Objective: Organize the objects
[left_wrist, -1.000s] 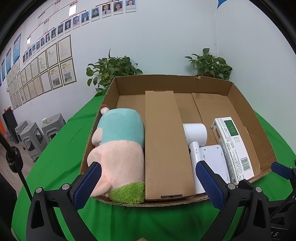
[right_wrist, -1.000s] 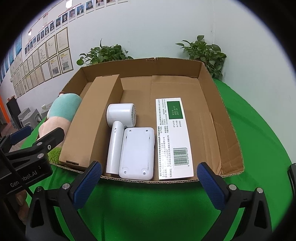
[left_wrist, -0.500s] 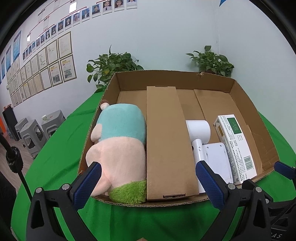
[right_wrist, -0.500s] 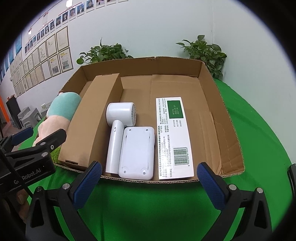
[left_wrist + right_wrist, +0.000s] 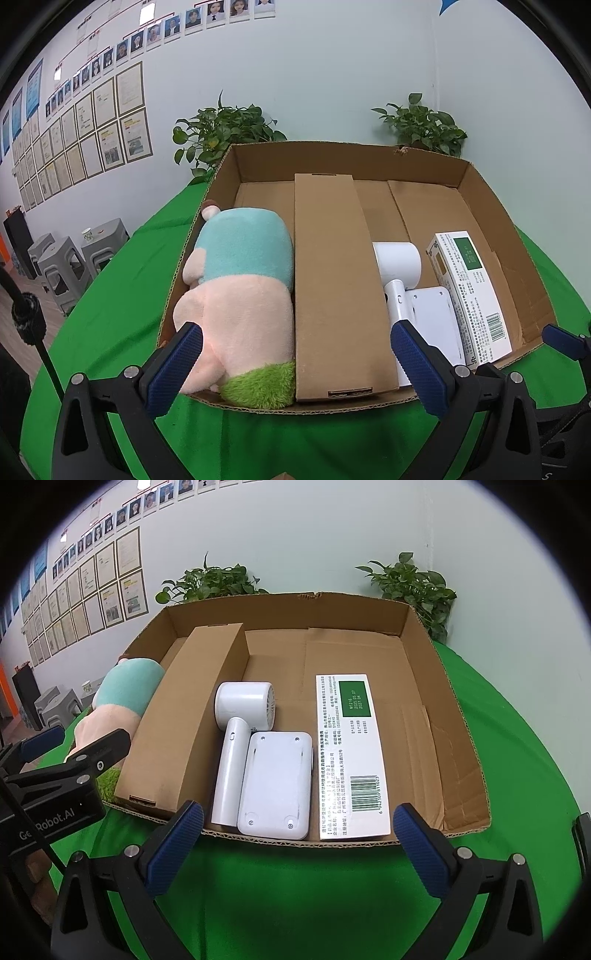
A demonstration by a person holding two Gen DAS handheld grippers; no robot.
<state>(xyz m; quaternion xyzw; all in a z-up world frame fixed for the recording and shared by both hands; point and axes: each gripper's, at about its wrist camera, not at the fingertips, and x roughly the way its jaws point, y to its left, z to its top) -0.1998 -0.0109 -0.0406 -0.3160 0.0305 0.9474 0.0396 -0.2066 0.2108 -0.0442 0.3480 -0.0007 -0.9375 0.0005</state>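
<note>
Both the left gripper (image 5: 295, 363) and right gripper (image 5: 297, 843) hung wide open and empty before the cardboard box (image 5: 424, 635), which held 5 things.

We note our left gripper (image 5: 295, 369): black frame arms, ribbed dark-blue pads (image 5: 173, 367) on the fingers, round silver screws at the joints. Our right gripper (image 5: 297, 845) is of the same build, blue pads (image 5: 417, 849) and silver screws alike. In the right wrist view, the left unit's black body carries white lettering, partly readable as "Robot.AI".
</note>
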